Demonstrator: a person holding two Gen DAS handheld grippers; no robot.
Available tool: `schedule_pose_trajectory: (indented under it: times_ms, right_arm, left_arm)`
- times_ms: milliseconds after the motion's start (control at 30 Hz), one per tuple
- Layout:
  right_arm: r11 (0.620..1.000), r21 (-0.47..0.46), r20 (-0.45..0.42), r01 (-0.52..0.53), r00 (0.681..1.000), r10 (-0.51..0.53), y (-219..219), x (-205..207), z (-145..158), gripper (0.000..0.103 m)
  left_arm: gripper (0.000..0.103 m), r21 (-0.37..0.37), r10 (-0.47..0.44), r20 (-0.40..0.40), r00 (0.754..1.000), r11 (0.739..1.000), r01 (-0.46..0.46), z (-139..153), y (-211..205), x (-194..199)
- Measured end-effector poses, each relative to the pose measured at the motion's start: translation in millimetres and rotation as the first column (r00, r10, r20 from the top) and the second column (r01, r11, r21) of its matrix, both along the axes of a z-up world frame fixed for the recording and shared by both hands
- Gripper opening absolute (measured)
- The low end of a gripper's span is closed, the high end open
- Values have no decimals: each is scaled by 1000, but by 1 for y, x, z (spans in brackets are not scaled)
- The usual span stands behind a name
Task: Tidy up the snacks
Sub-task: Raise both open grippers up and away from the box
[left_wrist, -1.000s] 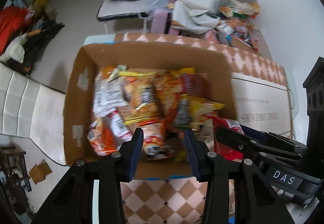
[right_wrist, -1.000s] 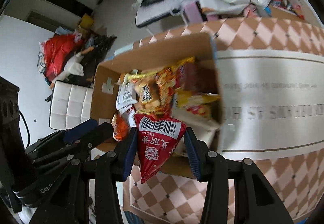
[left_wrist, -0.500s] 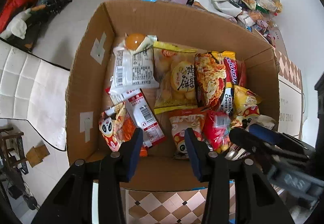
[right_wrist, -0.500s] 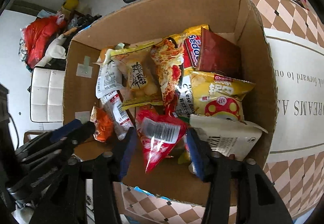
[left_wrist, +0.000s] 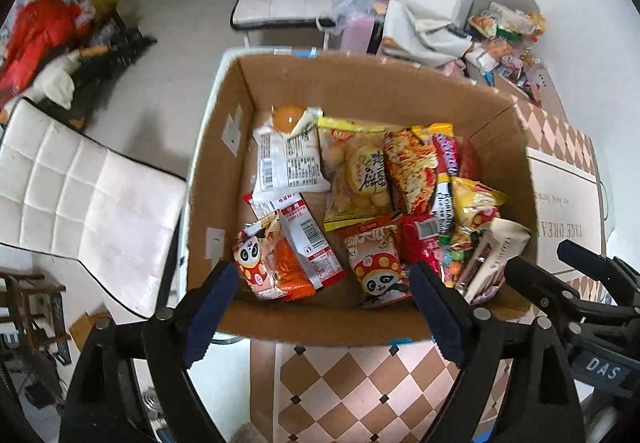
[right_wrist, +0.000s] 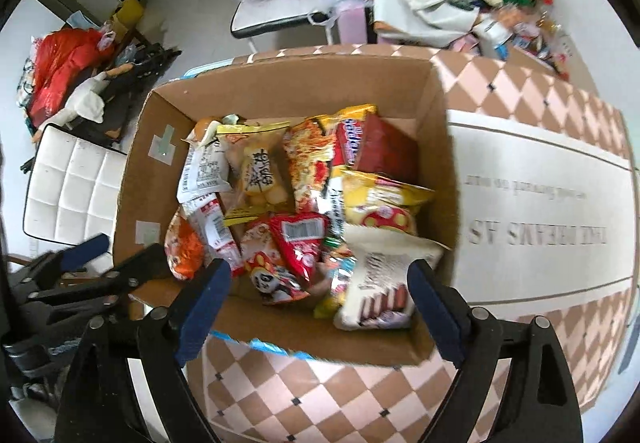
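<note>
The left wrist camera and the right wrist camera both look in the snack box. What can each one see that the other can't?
Only the left wrist view shows the orange ball clearly in the cardboard box's far corner, and the open left gripper.

Only the right wrist view shows the dark red packet against the far wall, the whole white wafer bag, and the open right gripper.

Both show the red barcode packet, panda packet and checkered tablecloth. Both grippers' jaws have just been opening, empty.

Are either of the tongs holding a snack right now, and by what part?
No. The left tongs and right tongs have just been opening and hold nothing; the red packet lies in the cardboard box.
</note>
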State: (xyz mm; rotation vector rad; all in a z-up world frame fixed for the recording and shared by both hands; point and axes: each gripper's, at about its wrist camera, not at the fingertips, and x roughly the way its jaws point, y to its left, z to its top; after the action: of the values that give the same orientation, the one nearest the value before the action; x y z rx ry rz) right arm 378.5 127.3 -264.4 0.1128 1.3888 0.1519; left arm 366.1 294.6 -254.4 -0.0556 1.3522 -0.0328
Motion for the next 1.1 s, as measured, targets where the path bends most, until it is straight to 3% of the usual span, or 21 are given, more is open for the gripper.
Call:
schedule_pose_trajectory:
  times_ms: [233, 467, 700, 833, 1100]
  right_arm:
    - [1000, -3, 65, 22, 998, -21, -22, -36, 34, 93]
    - [1000, -5, 184, 23, 983, -22, -42, -89, 86, 93]
    - [999, -18, 317, 32, 948, -25, -65, -161, 144, 93]
    - [999, -24, 389, 36, 921, -23, -80, -206, 178, 93]
    - [999, -31, 494, 44, 869, -23, -103, -283, 238, 93]
  left_arm:
    - [88, 25, -30, 105, 994, 999, 28, 41, -17, -33]
    - [88, 49, -27, 232, 972, 999, 16, 85, -35, -82]
    - [88, 40, 0, 337, 942, 999, -14, 127, -52, -145]
    - [88, 39, -5, 414, 910, 999, -12, 157, -67, -184]
    - [88, 23, -15, 494, 869, 1000, 4, 199, -84, -241]
